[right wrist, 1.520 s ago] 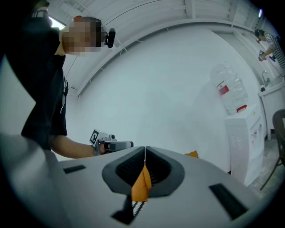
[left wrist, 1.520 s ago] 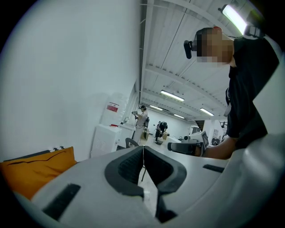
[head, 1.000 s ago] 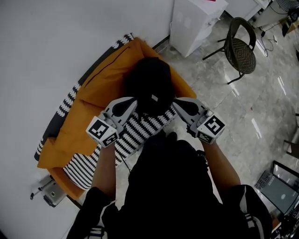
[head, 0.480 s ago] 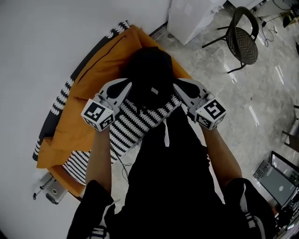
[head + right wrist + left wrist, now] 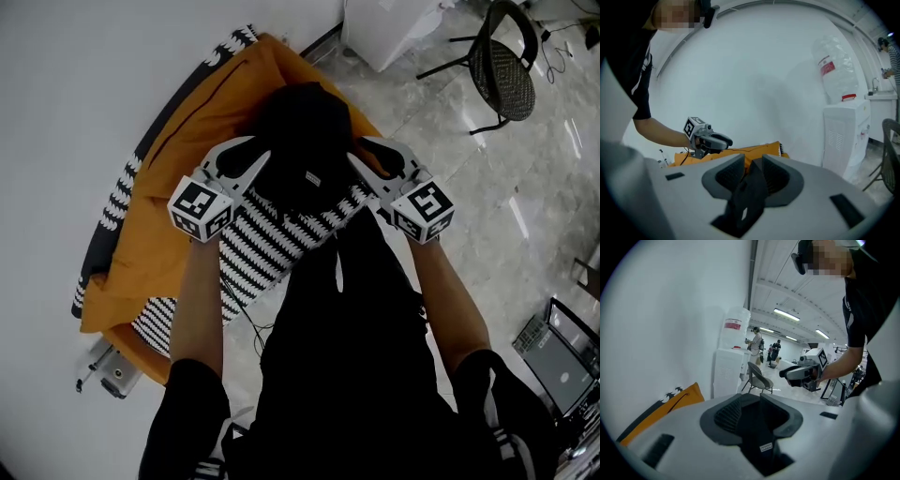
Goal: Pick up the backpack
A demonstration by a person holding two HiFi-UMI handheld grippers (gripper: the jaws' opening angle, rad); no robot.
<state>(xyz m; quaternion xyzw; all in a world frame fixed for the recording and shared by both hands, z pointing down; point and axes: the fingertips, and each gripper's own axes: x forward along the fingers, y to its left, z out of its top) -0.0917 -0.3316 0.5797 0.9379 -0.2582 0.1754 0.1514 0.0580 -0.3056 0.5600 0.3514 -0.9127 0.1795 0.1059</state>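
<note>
Both have just been opening: left tongs (image 5: 754, 401) stand part open, backpack (image 5: 302, 141) fabric loose between the pads; right tongs (image 5: 753, 166) gape too, black strap (image 5: 747, 197) hanging free in the gap. Backpack sits on the orange cushion (image 5: 202, 122) beside the wall (image 5: 75, 94)

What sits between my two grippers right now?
The black backpack, in the head view. Left gripper and right gripper flank it; their jaws have just been opening, its black fabric between them.
</note>
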